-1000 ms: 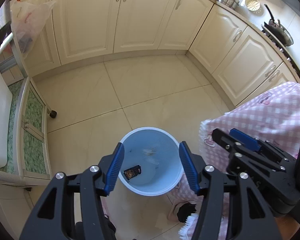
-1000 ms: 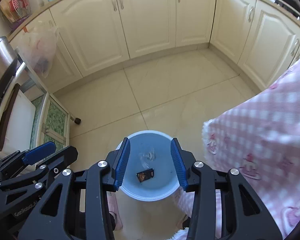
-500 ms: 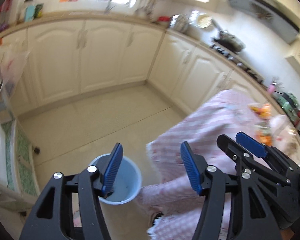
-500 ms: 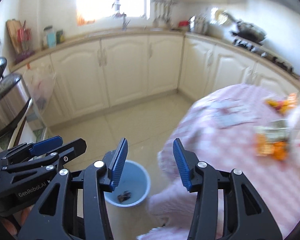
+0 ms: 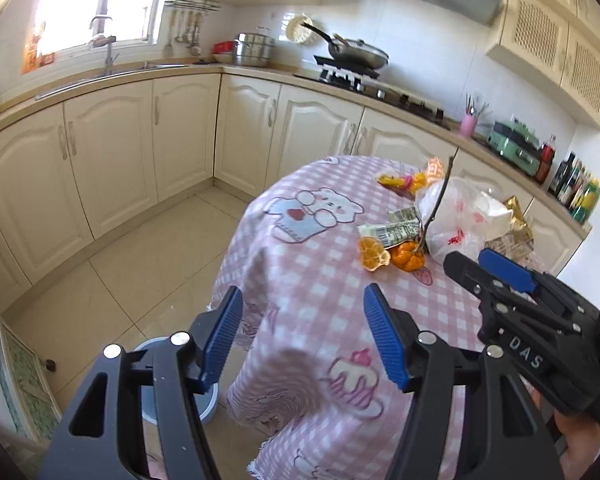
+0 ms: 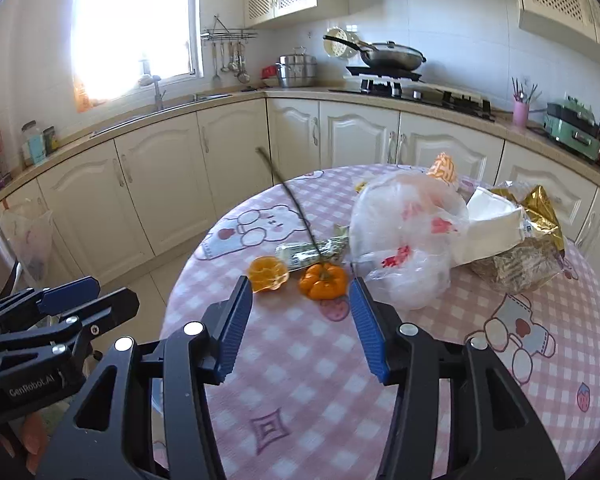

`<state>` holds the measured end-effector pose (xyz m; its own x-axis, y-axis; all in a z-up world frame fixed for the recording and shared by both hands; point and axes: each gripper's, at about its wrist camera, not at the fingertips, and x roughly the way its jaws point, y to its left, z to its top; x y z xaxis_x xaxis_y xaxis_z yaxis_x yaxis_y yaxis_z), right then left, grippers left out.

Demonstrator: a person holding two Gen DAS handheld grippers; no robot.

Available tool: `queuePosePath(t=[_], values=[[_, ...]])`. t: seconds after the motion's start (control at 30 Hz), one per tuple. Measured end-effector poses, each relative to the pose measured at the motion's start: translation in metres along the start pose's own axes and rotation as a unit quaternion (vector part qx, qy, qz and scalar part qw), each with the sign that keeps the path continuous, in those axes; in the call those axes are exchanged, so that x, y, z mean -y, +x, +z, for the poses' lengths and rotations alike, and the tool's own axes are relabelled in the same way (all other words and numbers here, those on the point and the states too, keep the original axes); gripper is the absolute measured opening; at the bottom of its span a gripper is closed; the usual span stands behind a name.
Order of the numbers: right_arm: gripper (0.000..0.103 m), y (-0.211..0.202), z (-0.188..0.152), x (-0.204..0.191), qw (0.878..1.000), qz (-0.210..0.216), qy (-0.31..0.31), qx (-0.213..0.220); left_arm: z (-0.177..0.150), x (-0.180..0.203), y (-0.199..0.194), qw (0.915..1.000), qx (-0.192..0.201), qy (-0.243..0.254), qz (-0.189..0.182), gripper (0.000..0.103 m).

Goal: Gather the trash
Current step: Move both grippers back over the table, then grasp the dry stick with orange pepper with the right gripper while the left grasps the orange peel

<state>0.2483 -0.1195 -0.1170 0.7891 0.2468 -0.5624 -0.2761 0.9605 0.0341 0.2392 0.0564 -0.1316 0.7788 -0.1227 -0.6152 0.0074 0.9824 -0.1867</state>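
Trash lies on the pink checked table (image 6: pixel 300 360): two orange peels (image 6: pixel 269 275) (image 6: pixel 323 281), a green-white wrapper (image 6: pixel 312 250), a thin twig (image 6: pixel 290 196), a clear plastic bag (image 6: pixel 406 236), a white paper (image 6: pixel 488 224) and a gold wrapper (image 6: pixel 540 208). The left wrist view shows the peels (image 5: pixel 374 254), the bag (image 5: pixel 456 216) and the blue bin (image 5: pixel 210 396) on the floor beside the table. My left gripper (image 5: pixel 302 338) is open and empty over the table edge. My right gripper (image 6: pixel 300 328) is open and empty, just short of the peels.
Cream cabinets (image 6: pixel 160 184) line the walls under a counter with a sink (image 6: pixel 172 106), a pot (image 6: pixel 298 70) and a stove with a pan (image 6: pixel 392 58). Tiled floor (image 5: pixel 120 272) lies left of the table. A green-fronted cabinet (image 5: pixel 24 384) stands at the lower left.
Both grippers have swung up from over the blue bin to face the table with its trash. Both stay open and empty.
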Motion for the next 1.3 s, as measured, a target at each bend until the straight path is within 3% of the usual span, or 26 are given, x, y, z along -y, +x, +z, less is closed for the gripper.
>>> queuePosePath(t=[0.13,0.23,0.3,0.33,0.37,0.8,0.87,1.0,1.3], values=[[0.048,0.017,0.011,0.006,1.000,-0.001,-0.011,-0.014,0.009,0.013,0.017,0.9998,-0.012,0.014,-0.002,0.062],[0.042,0.033,0.020,0.007,1.000,-0.002,-0.020,-0.021,0.015,0.016,0.031,0.9996,-0.021,0.017,-0.001,0.062],[0.026,0.039,0.024,0.010,0.999,-0.001,-0.025,-0.027,0.018,0.020,0.039,0.9995,-0.025,0.020,-0.001,0.062],[0.010,0.043,0.025,0.010,0.999,0.000,-0.028,-0.030,0.020,0.021,0.043,0.9994,-0.028,0.021,0.000,0.062],[0.005,0.043,0.024,0.011,0.999,-0.001,-0.028,-0.029,0.021,0.021,0.047,0.9993,-0.029,0.022,0.000,0.062],[0.003,0.022,0.019,0.040,1.000,-0.007,0.008,0.002,0.026,0.056,0.104,0.9945,-0.080,0.054,-0.041,0.061],[0.003,0.022,0.020,0.042,1.000,-0.007,0.009,0.001,0.027,0.060,0.110,0.9945,-0.082,0.056,-0.034,0.056],[0.003,0.019,0.021,0.043,1.000,-0.005,0.009,0.003,0.029,0.066,0.116,0.9939,-0.084,0.068,-0.024,0.031],[0.003,-0.010,0.027,0.031,1.000,-0.001,-0.002,0.023,0.030,0.049,0.079,0.9961,-0.048,0.032,-0.067,0.030]])
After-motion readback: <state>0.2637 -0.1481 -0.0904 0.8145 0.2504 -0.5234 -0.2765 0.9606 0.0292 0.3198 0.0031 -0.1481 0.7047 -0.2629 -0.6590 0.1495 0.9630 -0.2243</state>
